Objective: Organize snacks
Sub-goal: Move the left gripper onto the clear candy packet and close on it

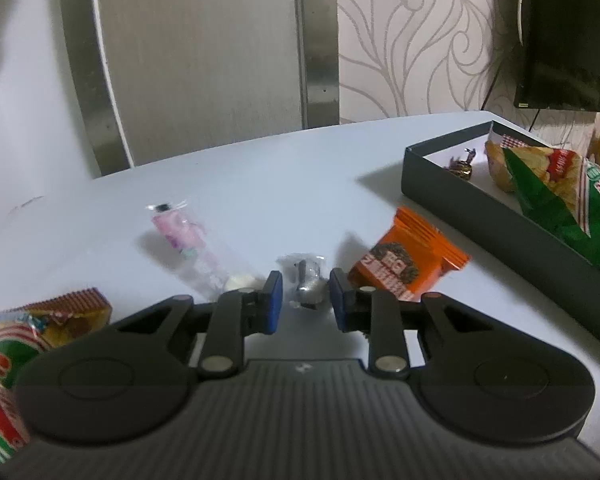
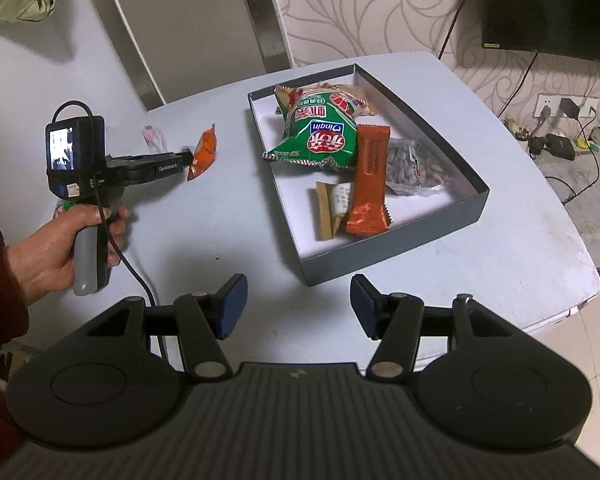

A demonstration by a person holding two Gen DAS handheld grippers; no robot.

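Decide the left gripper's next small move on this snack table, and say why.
Probably finish closing the left gripper on the small silver-wrapped candy. The candy lies between its blue pads, which look just short of touching it, while the grey box already holds other snacks, so it likely goes there next.

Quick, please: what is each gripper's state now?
Left gripper: narrow around the silver candy; grip cannot be told.
Right gripper: open, empty.
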